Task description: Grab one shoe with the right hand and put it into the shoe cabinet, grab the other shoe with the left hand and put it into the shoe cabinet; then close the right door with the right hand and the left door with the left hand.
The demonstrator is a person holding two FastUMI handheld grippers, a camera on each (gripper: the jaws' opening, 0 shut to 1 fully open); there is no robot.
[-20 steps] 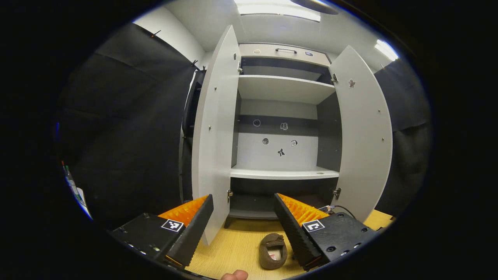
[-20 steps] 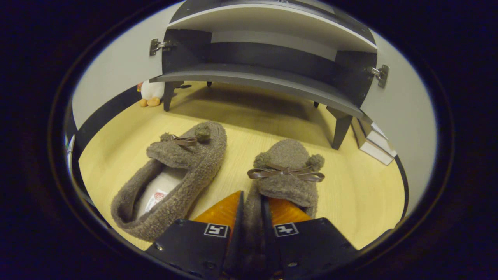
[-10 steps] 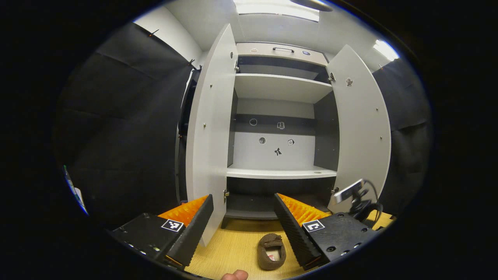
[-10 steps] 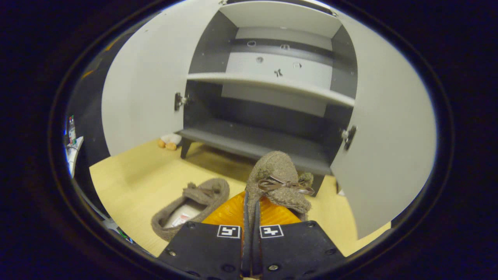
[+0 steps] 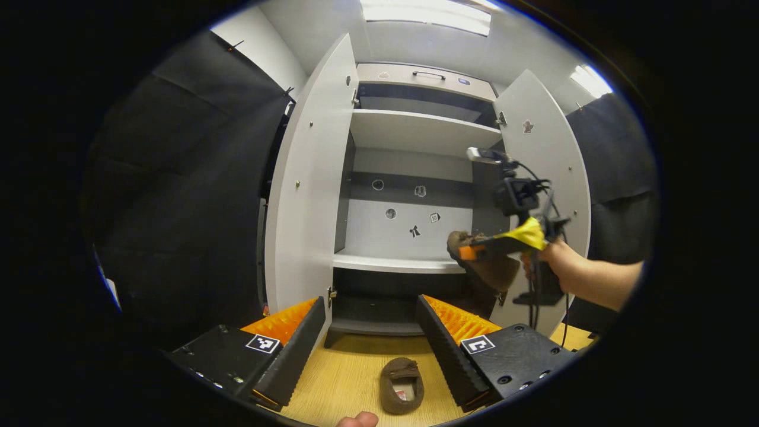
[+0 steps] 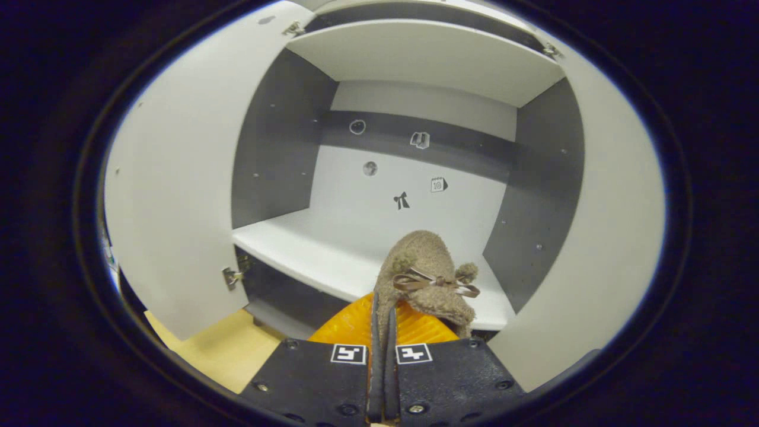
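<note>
A fuzzy brown slipper with a bow (image 6: pixel 424 273) is pinched by its side wall in my right gripper (image 6: pixel 382 314), which is shut on it. It hangs in the air just in front of the cabinet's middle shelf (image 6: pixel 332 249). In the left gripper view the same slipper (image 5: pixel 486 270) is at the shelf's right end, carried by the right gripper (image 5: pixel 477 252) in a person's hand (image 5: pixel 560 270). The other slipper (image 5: pixel 402 385) lies on the wooden floor before the cabinet. My left gripper (image 5: pixel 370 332) hovers above it, open and holding nothing.
The shoe cabinet stands with its left door (image 5: pixel 302 196) and right door (image 5: pixel 551 178) swung wide open. It has an upper shelf (image 5: pixel 415 127) and a dark bottom shelf (image 5: pixel 379 311). Black cloth walls flank it. A thumb tip (image 5: pixel 357 420) shows at the lower edge.
The right gripper has lifted its slipper off the floor up to middle-shelf height and closer to the cabinet. The left gripper has stayed open and nearly still.
</note>
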